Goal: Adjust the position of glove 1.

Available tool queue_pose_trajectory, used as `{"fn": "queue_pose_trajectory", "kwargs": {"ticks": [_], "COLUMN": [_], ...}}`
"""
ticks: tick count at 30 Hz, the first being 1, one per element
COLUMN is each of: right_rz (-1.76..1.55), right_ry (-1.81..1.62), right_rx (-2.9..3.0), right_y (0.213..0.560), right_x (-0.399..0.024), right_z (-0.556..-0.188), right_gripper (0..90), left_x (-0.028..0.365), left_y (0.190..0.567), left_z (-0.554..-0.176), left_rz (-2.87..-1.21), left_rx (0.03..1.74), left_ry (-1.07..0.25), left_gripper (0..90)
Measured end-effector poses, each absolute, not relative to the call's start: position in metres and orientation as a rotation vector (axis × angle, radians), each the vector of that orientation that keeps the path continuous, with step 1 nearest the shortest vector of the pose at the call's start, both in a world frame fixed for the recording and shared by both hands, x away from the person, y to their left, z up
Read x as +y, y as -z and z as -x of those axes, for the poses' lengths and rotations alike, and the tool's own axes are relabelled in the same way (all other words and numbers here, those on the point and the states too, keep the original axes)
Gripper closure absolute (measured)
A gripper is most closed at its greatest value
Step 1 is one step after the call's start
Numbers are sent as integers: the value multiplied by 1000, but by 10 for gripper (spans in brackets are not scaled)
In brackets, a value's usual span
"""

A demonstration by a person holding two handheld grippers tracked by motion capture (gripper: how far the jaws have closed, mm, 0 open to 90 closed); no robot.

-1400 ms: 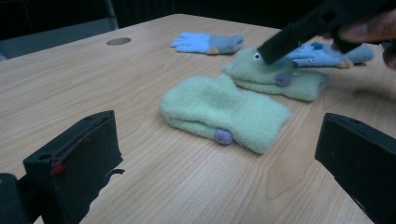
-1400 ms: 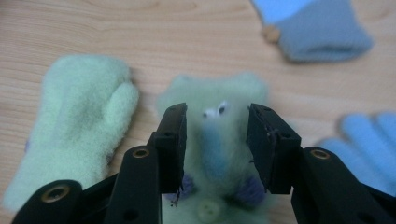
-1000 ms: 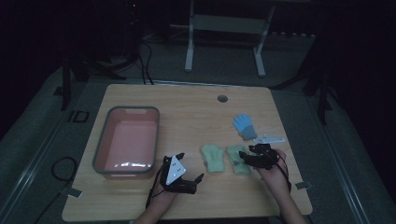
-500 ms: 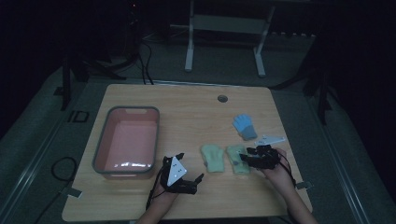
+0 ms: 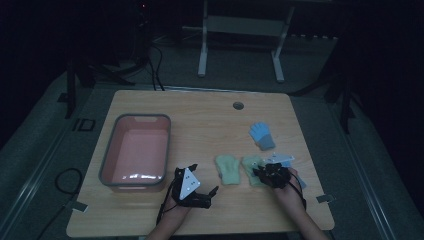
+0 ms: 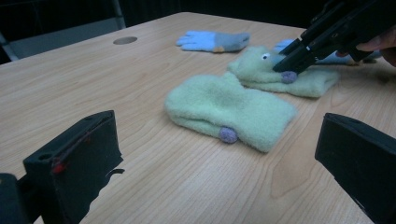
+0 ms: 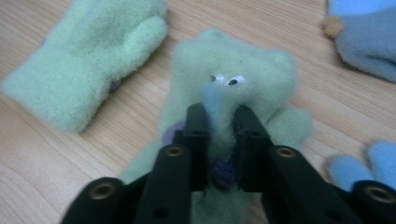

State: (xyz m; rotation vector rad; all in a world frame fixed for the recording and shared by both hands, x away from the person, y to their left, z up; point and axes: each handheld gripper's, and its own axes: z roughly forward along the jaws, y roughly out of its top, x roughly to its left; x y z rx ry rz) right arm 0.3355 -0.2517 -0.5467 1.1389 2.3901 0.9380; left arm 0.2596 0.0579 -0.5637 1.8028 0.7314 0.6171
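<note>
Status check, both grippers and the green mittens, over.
Right gripper pinching right green mitten, jaws just closing. Left gripper open, idle. Other green mitten loose. Nothing blocking.

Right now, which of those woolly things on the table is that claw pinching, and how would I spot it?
Start at the pink tub on the wooden table and look right, past the plain green mitten. The next one, the green mitten with eyes, is pinched in the right claw, whose jaws have just been closing on its fleece. Its googly eyes and blue snout set it apart from its neighbours.
</note>
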Motion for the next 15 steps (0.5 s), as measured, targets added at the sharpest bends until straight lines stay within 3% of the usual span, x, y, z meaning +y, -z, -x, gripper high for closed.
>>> {"fn": "queue_pose_trajectory", "kwargs": {"ticks": [5, 15], "right_rz": [-1240, -1283], "right_ry": [-963, -1072], "right_rx": [2317, 2153], "right_y": [537, 477], "right_x": [-245, -217], "right_z": [-336, -325], "right_gripper": [826, 826], "left_x": [58, 58], "left_y": [564, 564], "left_z": [-260, -259], "left_rz": [-1801, -1801], "left_rx": [735, 731], "left_ry": [-617, -622], "left_gripper": [4, 4]}}
